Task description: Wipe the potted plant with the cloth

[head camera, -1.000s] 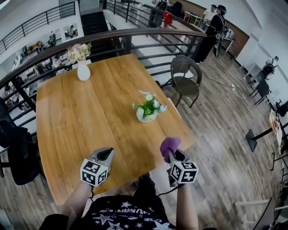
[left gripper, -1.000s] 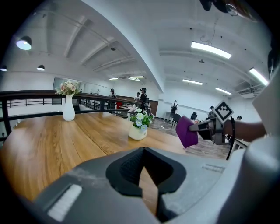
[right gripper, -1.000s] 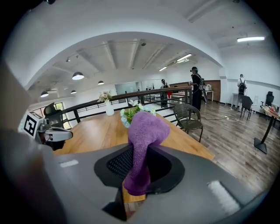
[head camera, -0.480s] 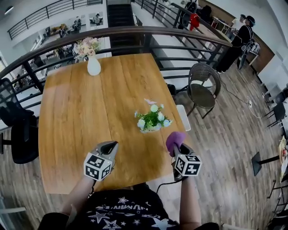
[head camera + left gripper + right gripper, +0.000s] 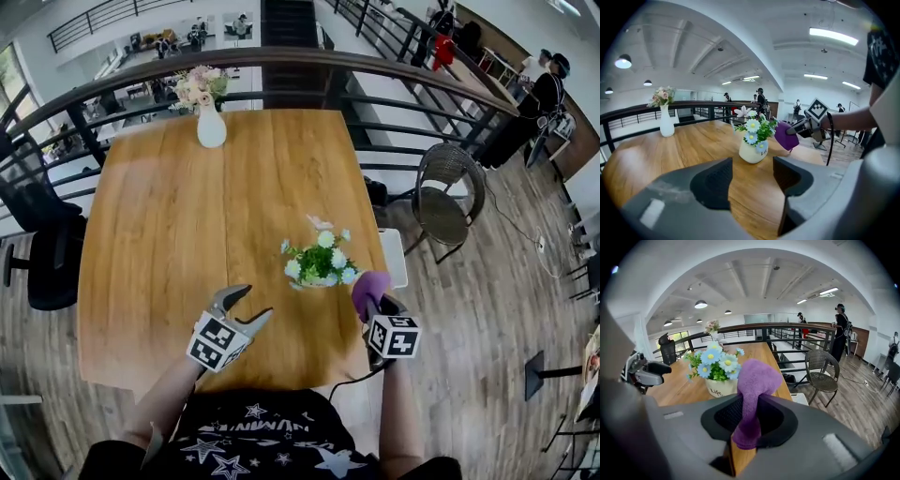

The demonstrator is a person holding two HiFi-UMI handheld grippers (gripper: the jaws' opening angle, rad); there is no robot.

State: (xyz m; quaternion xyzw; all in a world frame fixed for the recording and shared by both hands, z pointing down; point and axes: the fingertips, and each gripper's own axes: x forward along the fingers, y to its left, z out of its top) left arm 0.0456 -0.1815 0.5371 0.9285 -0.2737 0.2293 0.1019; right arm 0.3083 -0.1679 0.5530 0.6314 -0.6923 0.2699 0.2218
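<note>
The potted plant, blue and white flowers in a small white pot, stands near the right front of the wooden table. My right gripper is shut on a purple cloth, which hangs just right of the plant, close to its flowers; in the right gripper view the cloth bulges up between the jaws beside the plant. My left gripper sits left of and nearer than the plant. Its jaws have just been opening, with nothing between them, and the pot lies ahead past their tips.
A white vase of pink flowers stands at the table's far edge by the dark railing. A wicker chair and a white seat are right of the table, a black office chair left. People stand far back.
The left jaws have gone from shut to open. Both grippers have moved forward, closer to the plant, the cloth now beside the flowers.
</note>
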